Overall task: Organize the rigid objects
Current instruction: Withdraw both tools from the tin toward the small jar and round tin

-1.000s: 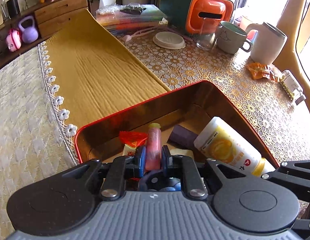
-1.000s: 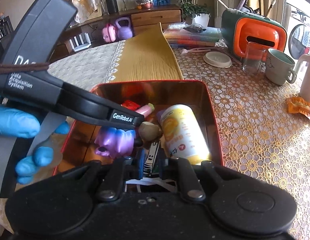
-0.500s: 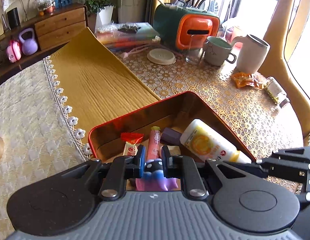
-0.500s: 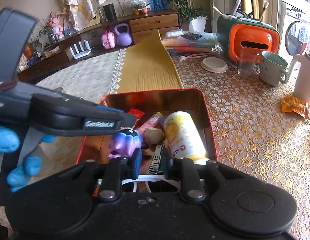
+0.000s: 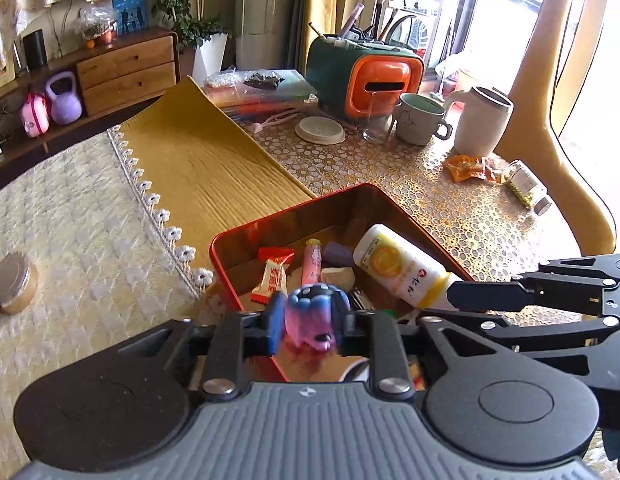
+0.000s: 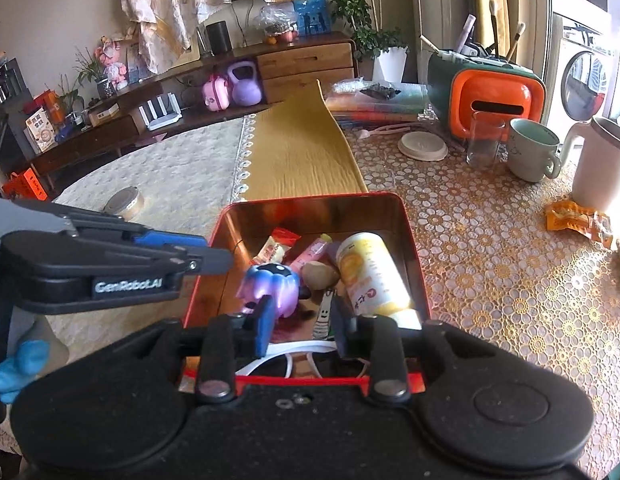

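A red tin box (image 5: 374, 194) (image 6: 404, 216) stands on the table and holds a yellow-label bottle (image 5: 398, 266) (image 6: 370, 272), a red-and-white candy (image 5: 271, 276), a pink tube (image 5: 312, 266), a brown stone (image 6: 320, 276) and other small items. My left gripper (image 5: 310, 320) is shut on a purple-blue toy figure (image 5: 312, 314) (image 6: 271, 284), held above the box's near left part. My right gripper (image 6: 299, 322) is open and empty over the box's near edge, above a white cable (image 6: 289, 354).
On the lace table cover stand an orange-green holder (image 5: 370, 76), a glass (image 5: 376, 120), a green mug (image 5: 420, 118), a white jug (image 5: 484, 120), a round lid (image 5: 320, 130) and an orange wrapper (image 5: 468, 168). A small jar (image 5: 9, 284) sits left on the cream cloth.
My left gripper has lifted the purple toy up out of the box and drawn back. My right gripper has risen, drawn back and opened a little.
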Demonstrator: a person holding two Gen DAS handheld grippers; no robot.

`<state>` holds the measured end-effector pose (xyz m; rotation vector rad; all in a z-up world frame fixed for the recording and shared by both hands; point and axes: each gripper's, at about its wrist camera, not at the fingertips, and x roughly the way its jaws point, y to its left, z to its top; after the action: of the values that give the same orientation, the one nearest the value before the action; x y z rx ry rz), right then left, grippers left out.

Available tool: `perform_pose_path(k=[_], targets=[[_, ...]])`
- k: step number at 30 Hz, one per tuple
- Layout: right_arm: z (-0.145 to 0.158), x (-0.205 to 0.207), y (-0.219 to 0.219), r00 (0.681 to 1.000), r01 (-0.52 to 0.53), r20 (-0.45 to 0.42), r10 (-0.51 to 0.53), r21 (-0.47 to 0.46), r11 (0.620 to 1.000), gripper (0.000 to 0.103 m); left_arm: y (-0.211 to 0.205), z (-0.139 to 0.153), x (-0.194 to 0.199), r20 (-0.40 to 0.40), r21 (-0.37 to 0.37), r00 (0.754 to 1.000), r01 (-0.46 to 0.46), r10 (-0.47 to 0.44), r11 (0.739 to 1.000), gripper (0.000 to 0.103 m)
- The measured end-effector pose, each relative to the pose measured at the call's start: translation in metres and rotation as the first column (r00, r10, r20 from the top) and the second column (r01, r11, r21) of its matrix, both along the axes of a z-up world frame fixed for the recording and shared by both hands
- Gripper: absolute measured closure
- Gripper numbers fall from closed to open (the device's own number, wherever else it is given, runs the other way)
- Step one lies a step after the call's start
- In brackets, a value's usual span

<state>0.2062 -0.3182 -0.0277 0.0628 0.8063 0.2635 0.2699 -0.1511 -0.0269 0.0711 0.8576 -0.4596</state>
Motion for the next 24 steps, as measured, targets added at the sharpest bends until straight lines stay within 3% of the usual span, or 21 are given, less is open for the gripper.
perform_pose_path(k=[2,4,9,13,18,24], targets=[[0.002,-0.004,0.002,1.0,-0.007,0.005,0.007,-0.004,1.0,0.068,0.008,0.002,-0.006,-0.003,-0.023,1.0,-0.015,0.015,1.0,0.05],[0.005,-0.009,0.005,1.0,-0.017,0.014,0.017,-0.006,1.0,0.064,0.016,0.005,-0.013,0.015,-0.032,0.999,-0.032,0.032,0.999,0.044],[0.013,-0.021,0.013,0.998,-0.046,0.035,0.047,-0.021,0.999,0.047,0.037,0.01,-0.032,0.038,-0.033,0.998,-0.049,0.05,0.998,0.043],[0.02,-0.029,0.023,0.995,-0.069,0.064,0.07,-0.027,0.997,0.036,0.058,0.014,-0.049,0.078,-0.024,0.994,-0.073,0.075,0.997,0.031],[0.027,-0.032,0.036,0.992,-0.099,0.078,0.1,-0.018,0.995,0.018,0.088,0.016,-0.062,0.097,-0.022,0.988,-0.117,0.119,0.993,0.027],[0.026,-0.029,0.059,0.987,-0.144,0.074,0.145,-0.02,0.989,0.007,0.127,0.012,-0.075,0.129,-0.003,0.974,-0.186,0.185,0.983,0.022]])
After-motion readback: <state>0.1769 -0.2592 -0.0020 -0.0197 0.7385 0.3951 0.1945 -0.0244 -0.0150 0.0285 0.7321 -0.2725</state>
